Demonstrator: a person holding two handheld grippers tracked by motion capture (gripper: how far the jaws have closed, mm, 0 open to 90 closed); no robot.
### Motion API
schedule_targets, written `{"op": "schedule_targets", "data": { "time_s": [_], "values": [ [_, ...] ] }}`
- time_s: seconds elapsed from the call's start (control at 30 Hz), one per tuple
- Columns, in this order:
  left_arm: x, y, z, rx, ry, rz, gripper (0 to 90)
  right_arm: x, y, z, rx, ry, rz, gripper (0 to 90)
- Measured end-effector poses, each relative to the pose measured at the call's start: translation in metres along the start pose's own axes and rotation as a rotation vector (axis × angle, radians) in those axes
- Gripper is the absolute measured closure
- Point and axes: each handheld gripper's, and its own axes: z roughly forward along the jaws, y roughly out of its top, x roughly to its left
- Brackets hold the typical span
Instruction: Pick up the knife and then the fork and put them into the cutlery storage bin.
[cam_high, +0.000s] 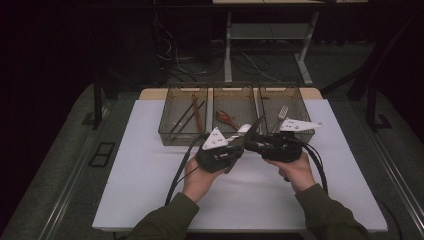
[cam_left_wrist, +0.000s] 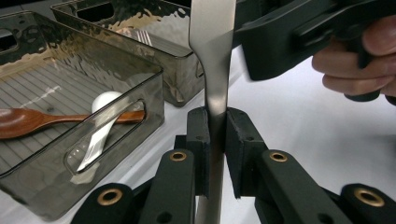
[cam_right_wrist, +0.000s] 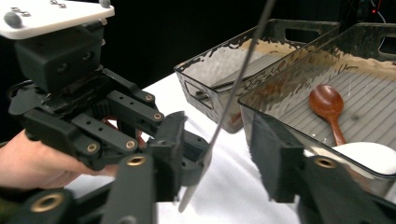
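My left gripper is shut on a flat steel utensil, which stands up between its pads and reaches toward the trays. In the high view the left gripper and right gripper meet tip to tip over the white mat, just in front of the middle tray. My right gripper has its jaws on either side of the utensil, seen edge-on, with a gap to each pad. The left gripper holds the utensil's lower part just beyond my right gripper's left jaw.
Three clear brown trays stand in a row at the mat's far edge. The left tray holds chopsticks. A wooden spoon and a white spoon lie in the middle tray, a fork in the right one.
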Motion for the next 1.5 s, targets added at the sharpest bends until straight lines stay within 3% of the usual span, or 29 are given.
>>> {"op": "schedule_targets", "data": {
  "time_s": [0.2, 0.37, 0.53, 0.73, 1.0, 1.27, 1.5],
  "values": [
    [-0.004, 0.000, 0.003, 0.000, 0.008, 0.014, 79.4, -0.003, -0.001, 0.009, -0.007, 0.008, 0.023, 79.4],
    [-0.003, 0.000, 0.005, -0.015, 0.014, 0.004, 79.3, -0.004, 0.000, 0.011, -0.030, 0.031, 0.042, 87.7],
    [0.000, -0.002, 0.004, -0.025, 0.002, 0.001, 77.2, -0.002, 0.001, 0.012, -0.026, 0.016, 0.019, 87.9],
    [0.007, -0.008, -0.004, -0.021, 0.006, 0.018, 59.0, -0.006, 0.005, 0.002, -0.022, -0.027, -0.011, 87.9],
    [0.018, -0.022, -0.025, 0.001, -0.018, 0.037, 40.1, -0.015, 0.013, -0.017, 0.028, -0.096, -0.035, 87.9],
    [0.027, -0.041, -0.047, 0.018, -0.031, 0.024, 33.8, -0.025, 0.024, -0.034, 0.043, -0.140, -0.042, 87.9],
    [0.033, -0.060, -0.068, 0.028, -0.011, 0.005, 28.1, -0.036, 0.035, -0.051, 0.045, -0.179, -0.047, 87.9]
  ]
}}
